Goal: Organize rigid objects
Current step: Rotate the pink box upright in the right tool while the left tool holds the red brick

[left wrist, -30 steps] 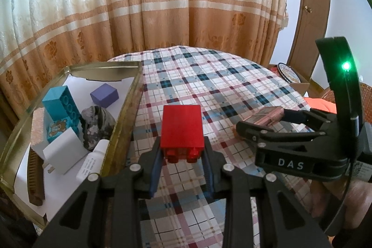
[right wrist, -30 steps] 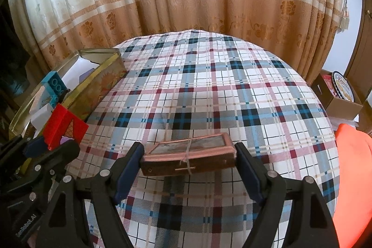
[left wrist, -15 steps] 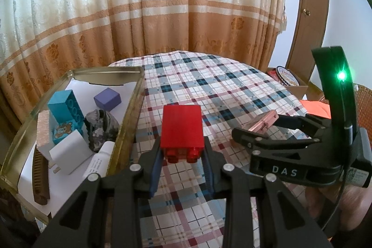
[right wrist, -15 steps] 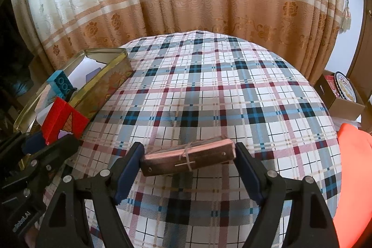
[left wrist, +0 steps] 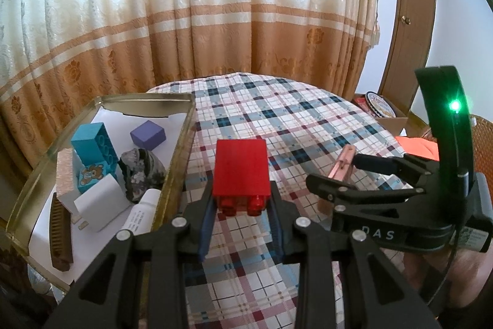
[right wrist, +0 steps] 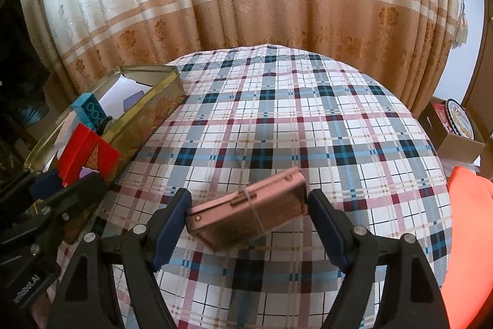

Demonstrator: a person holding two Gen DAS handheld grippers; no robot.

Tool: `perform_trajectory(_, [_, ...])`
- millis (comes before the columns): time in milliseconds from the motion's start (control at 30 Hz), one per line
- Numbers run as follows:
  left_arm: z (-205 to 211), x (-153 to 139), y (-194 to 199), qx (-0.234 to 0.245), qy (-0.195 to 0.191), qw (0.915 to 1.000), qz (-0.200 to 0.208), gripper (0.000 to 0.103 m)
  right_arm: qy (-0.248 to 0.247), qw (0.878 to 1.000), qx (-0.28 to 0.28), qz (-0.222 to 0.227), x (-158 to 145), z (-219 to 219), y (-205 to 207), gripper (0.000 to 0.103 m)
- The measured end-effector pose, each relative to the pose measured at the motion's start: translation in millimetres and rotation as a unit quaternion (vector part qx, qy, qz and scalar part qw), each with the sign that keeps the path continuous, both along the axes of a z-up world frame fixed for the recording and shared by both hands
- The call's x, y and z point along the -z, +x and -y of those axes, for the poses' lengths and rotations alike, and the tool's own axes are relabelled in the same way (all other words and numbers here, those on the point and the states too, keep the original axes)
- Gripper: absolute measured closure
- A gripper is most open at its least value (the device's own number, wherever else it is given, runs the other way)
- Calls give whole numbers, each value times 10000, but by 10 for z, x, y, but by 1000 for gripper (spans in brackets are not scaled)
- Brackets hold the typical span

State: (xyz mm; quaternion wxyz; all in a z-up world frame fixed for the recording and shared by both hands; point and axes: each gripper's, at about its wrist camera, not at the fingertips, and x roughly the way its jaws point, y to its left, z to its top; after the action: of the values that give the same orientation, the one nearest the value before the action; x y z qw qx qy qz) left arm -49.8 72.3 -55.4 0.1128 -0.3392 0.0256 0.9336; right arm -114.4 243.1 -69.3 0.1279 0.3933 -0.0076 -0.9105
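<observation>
On the left, one gold tin box (left wrist: 181, 141) is sitting at the edge of the round table. It is lined with white paper. Inside it I am counting one brown comb (left wrist: 60, 232), one pale speckled block (left wrist: 65, 171), one blue toy brick (left wrist: 94, 150) with a bear picture, one white plug (left wrist: 98, 204), one grey rock (left wrist: 140, 174), one white tube (left wrist: 140, 215) and one purple cube (left wrist: 148, 135). That is seven things, all crowded close together. There may be more hiding behind them, but the view there is poor.

Next to the box, the left gripper (left wrist: 242, 207) is holding one red toy brick (left wrist: 242, 167). Its two blue pads are pinching the brick's sides near the bottom, so the claw is narrow and tight on it. The brick is hanging above the one checked tablecloth (left wrist: 277, 119), just right of the tin's wall.

Further right, the right gripper (right wrist: 246, 215) is holding one flat pink metal case (right wrist: 249, 208). Its two pads are pressing on the case's two short ends, so this claw is standing wide but is full. The case is tilting, with its right end higher, and it is up off the cloth.

Far right, one cardboard box (right wrist: 459, 141) with one round tin (right wrist: 460, 117) in it is sitting beyond the table, beside something orange (right wrist: 471, 236).
</observation>
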Motion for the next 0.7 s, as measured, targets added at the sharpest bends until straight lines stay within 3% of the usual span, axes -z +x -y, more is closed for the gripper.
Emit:
perform_trajectory(33, [4,-4,2,-4,-1,10000,-8,73,-6,10000,-5,-10,-14,-2,11,25])
perform_trajectory(67, [7,-8,6,-8,1,10000,-16,73,-21,10000,-25,-35,-35,3,24,33])
perform_trajectory(100, [9,-15,11,-9,-5,10000,-33,73,-46,10000,-63,-33,-49,6,26,47])
perform_trajectory(133, [11,-18,14,-10,-8,10000,-35,73,-53,9999,-92,-24,-59,19,26,49])
perform_trajectory(467, [30,-13,-3,-26,-1,10000,-8,73,-71,9998,34,172,70,-83,-5,49])
perform_trajectory(567, [28,9,-1,5,-5,10000,19,73,-69,9995,101,284,99,-119,-50,41])
perform_trajectory(633, [25,16,0,9,-3,10000,26,73,-95,9991,173,381,126,-118,-86,26])
perform_trajectory(700, [28,17,6,7,-3,10000,20,73,44,9985,236,502,163,-70,-146,26])
